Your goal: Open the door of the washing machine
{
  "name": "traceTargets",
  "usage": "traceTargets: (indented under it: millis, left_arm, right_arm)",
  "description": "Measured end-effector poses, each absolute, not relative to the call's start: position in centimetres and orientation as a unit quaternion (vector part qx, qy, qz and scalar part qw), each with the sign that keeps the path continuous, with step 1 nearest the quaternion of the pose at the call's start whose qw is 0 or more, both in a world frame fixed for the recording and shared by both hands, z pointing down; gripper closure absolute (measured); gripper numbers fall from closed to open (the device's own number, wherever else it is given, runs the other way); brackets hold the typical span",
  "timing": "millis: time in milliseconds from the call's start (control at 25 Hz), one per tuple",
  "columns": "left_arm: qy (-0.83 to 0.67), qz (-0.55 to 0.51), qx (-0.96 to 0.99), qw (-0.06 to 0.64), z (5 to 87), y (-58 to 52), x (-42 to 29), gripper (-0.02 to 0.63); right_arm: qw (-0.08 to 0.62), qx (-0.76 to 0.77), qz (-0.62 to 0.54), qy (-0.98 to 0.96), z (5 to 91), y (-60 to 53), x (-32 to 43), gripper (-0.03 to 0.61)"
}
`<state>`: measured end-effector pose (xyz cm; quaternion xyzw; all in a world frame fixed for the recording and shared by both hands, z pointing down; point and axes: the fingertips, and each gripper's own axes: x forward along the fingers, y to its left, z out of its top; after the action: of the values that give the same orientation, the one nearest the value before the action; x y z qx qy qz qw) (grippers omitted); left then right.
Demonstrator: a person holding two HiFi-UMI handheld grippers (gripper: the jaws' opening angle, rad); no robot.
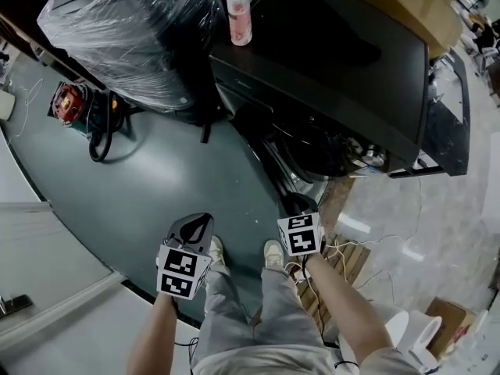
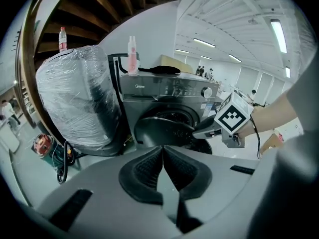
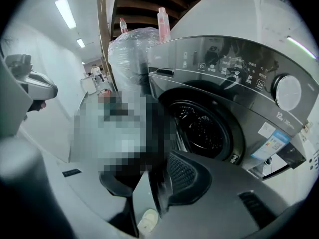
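Washing machine (image 1: 328, 61) door (image 2: 159, 128) stood swung out from the front, drum (image 3: 204, 128) exposed behind it. Right gripper (image 3: 152, 183) was clenched on the door's outer rim, the edge running between its pads. Left gripper (image 2: 162, 151) hung apart from the machine, low over the grey floor (image 1: 164, 178), pads pressed together on nothing. Pink bottle (image 1: 239, 10) stood on the machine's top; plastic-wrapped bundle (image 1: 133, 30) sat just beside the machine.

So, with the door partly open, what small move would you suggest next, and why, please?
Probably swing the door a little wider with the right gripper, which appears closed on its rim. The door stands only partly away from the drum opening, and the left gripper is shut and empty.
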<state>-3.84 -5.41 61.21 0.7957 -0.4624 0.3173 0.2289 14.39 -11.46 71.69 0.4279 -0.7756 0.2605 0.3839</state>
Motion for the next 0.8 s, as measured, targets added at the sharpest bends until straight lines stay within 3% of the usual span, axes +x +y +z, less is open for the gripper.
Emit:
traceTargets:
  millis: [800]
  left_arm:
    - [-0.532,0.304,0.733,0.297,65.3,3.7,-22.5,0.589]
  right_arm:
    - [0.324,0.49,0.359,-0.725,73.9,-4.4,-8.0,0.412]
